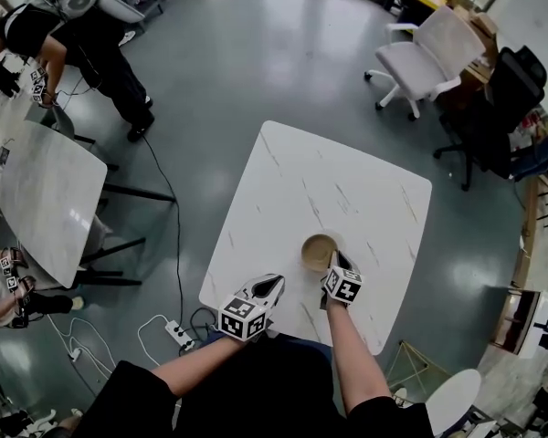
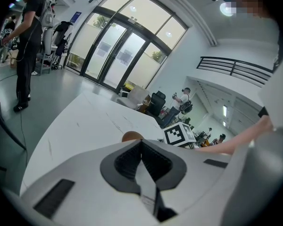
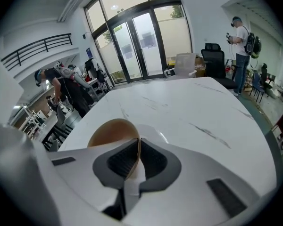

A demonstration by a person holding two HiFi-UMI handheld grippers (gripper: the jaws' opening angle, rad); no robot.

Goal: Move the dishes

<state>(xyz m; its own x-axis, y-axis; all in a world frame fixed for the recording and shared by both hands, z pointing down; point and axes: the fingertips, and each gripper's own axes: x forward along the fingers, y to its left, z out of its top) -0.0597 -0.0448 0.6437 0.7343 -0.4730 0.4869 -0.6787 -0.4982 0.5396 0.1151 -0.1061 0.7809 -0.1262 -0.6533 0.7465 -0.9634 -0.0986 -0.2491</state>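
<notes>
In the head view a white marbled table [image 1: 283, 181] stands on a grey floor. The tan bowl [image 1: 317, 250] is toward the table's near edge, right of centre. The right gripper [image 1: 334, 263] meets the bowl's near rim from the person's side. The left gripper [image 1: 272, 286] hangs over the near edge, left of the bowl and apart from it. From above the bowl is a plain round mouth facing up, with no long axis. The jaws are too small to read here, and I cannot tell whether the bowl's base rests on the table.

In the left gripper view the left gripper [image 2: 141, 147] is clenched, its jaws pressed together on nothing. Only a brown sliver of the bowl [image 2: 131, 136] clears the gripper's own body. Beside it stands the marker cube [image 2: 179, 134] of the other gripper. Glass doors [image 2: 115, 51] fill the background, which the head view does not show.

The right gripper view settles the grip. The right gripper [image 3: 137, 147] is closed on the bowl [image 3: 108, 131], whose thin wall stands edge-on between the dark pads [image 3: 121, 160]. One pad is on the hollow side and the other on the outside. The bowl's hollow faces up and to the left in this view, and its lower part is cut off by the gripper's body.
</notes>
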